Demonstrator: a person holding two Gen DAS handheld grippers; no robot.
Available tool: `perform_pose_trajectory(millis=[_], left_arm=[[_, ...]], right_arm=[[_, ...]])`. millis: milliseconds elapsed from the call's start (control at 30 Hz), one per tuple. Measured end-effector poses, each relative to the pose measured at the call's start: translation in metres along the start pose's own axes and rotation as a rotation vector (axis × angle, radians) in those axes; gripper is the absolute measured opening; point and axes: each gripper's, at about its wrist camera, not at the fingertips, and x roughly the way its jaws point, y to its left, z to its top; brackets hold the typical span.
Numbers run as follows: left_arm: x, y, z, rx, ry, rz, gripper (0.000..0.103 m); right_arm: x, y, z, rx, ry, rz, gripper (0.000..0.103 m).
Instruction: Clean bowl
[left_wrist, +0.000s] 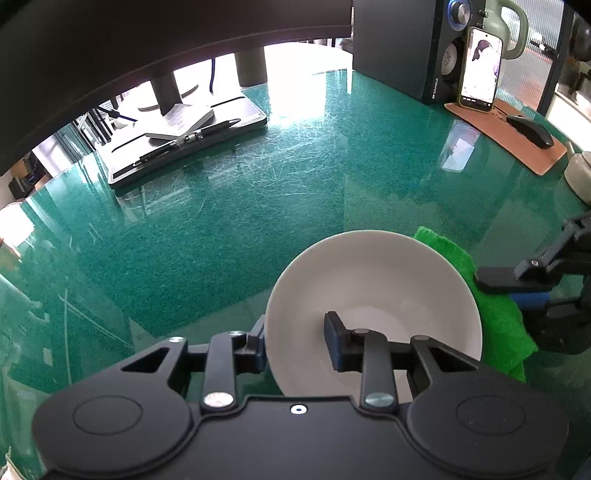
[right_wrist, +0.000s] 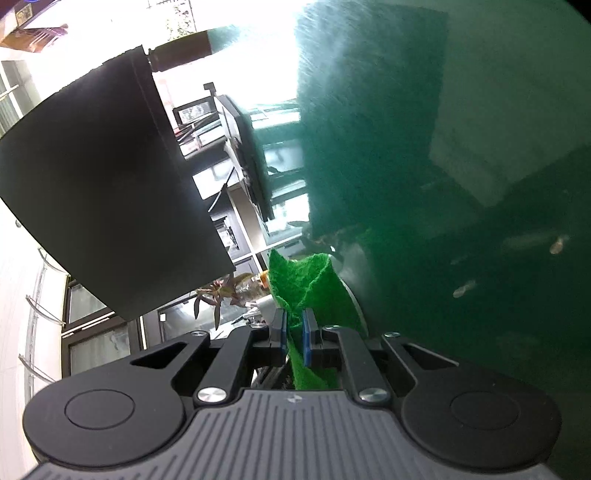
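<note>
The left gripper (left_wrist: 295, 341) is clamped on the near wall of the white bowl (left_wrist: 373, 291), 1 finger outside the rim and 1 inside. The bowl sits on the green bench (left_wrist: 229, 221), low and right of centre in the left wrist view. At the bowl's 3 o'clock, the right gripper (right_wrist: 293, 338) is closed tight on a green cloth (right_wrist: 314, 288), which touches the bowl's outer side. A phone (left_wrist: 479, 70) and mouse (left_wrist: 530, 131) lie well apart at 1 o'clock.
</note>
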Motion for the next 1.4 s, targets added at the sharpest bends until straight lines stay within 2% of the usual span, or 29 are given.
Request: perform_pose_trajectory(millis=[333,667,800,933,1133,1400], left_arm=[[-0.001,-0.002,-0.001,-0.001,-0.003,0.008,0.031],[0.0,-0.001,-0.001,0.007,-0.002,-0.002,0.032],[0.0,-0.001,-0.001,0.01,-0.001,-0.001,0.032],[0.0,-0.002,-0.002,0.011,-0.002,0.002,0.032],[0.0,-0.001,-0.002,0.01,-0.003,0.002,0.031],[0.001,-0.002,0.0,0.026,-0.002,-0.015,0.033]], right_arm=[[0.036,0.024,0.026,-0.069,-0.034,0.003,0.01],[0.0,0.005,0.005,-0.043,0.004,-0.018,0.01],[0.001,0.002,0.005,-0.032,-0.007,-0.028,0.01],[0.014,0.008,0.017,-0.036,-0.032,-0.018,0.01],[0.042,0.024,0.029,-0.072,-0.02,0.003,0.01],[0.006,0.01,0.012,-0.039,-0.002,-0.01,0.01]])
